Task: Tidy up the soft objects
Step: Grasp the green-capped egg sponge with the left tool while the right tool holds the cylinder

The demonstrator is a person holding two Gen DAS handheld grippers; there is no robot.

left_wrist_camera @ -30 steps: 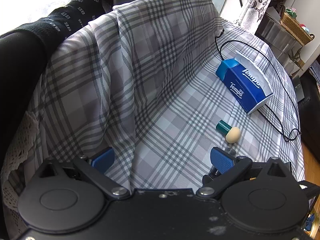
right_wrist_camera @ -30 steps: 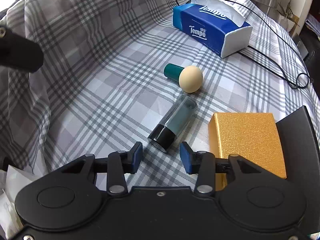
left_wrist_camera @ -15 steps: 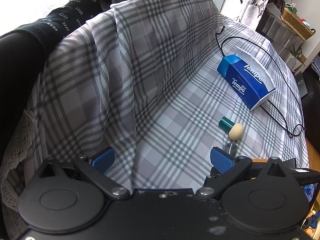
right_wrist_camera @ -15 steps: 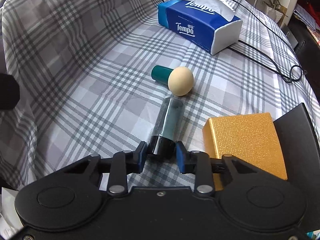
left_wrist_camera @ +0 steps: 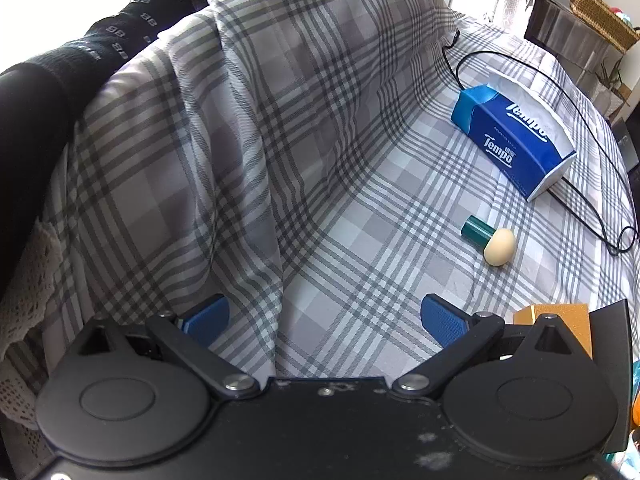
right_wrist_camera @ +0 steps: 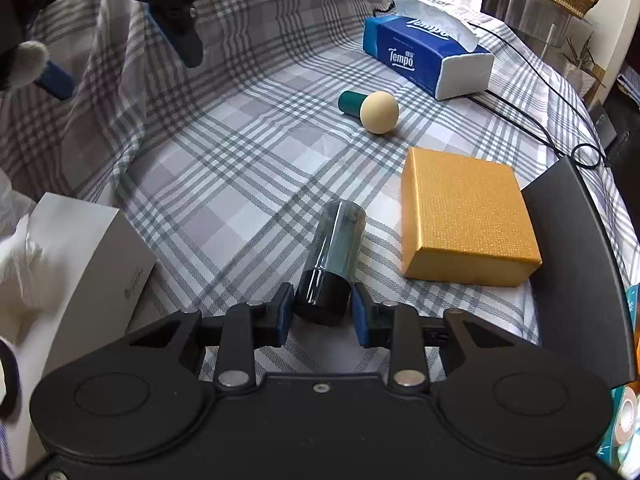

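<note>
I'm seeing the right tongs (right_wrist_camera: pixel 322 312) closing on the dark cap end of a smoky clear tube (right_wrist_camera: pixel 334 254), w/ both blue pads (right_wrist_camera: pixel 285 312) pressing its sides; the tube's body is pointing away from the cam, and I can't tell if its far end is resting on the plaid cloth (right_wrist_camera: pixel 224 152) or hanging just above it. The left tongs (left_wrist_camera: pixel 324 316) are sitting wide open w/ nothing btwn the pads, hovering over a fold of the cloth.

Just right of the tube, a gold box (right_wrist_camera: pixel 466 216) is lying flat on the cloth, near but not touching. A black flap (right_wrist_camera: pixel 576 248) is standing up along the box's right edge. Left of the right tongs, a white box (right_wrist_camera: pixel 92 248) w/ white tissue or plastic spilling beside it is sitting at the cloth's edge.

Farther out, a beige sponge ball w/ a teal handle (right_wrist_camera: pixel 370 110) is lying on its side, handle pointing back-left. Beyond that, a blue Tempo tissue pack (right_wrist_camera: pixel 424 54) is lying on the cloth w/ a white tissue sticking out the top. A black cable (right_wrist_camera: pixel 536 80) is running behind and to the right of the pack, looping at the right edge.

In the left wrist view the cloth is rising up over smth tall at the back, and a dark patterned garment (left_wrist_camera: pixel 60 76) is draped at upper left.
</note>
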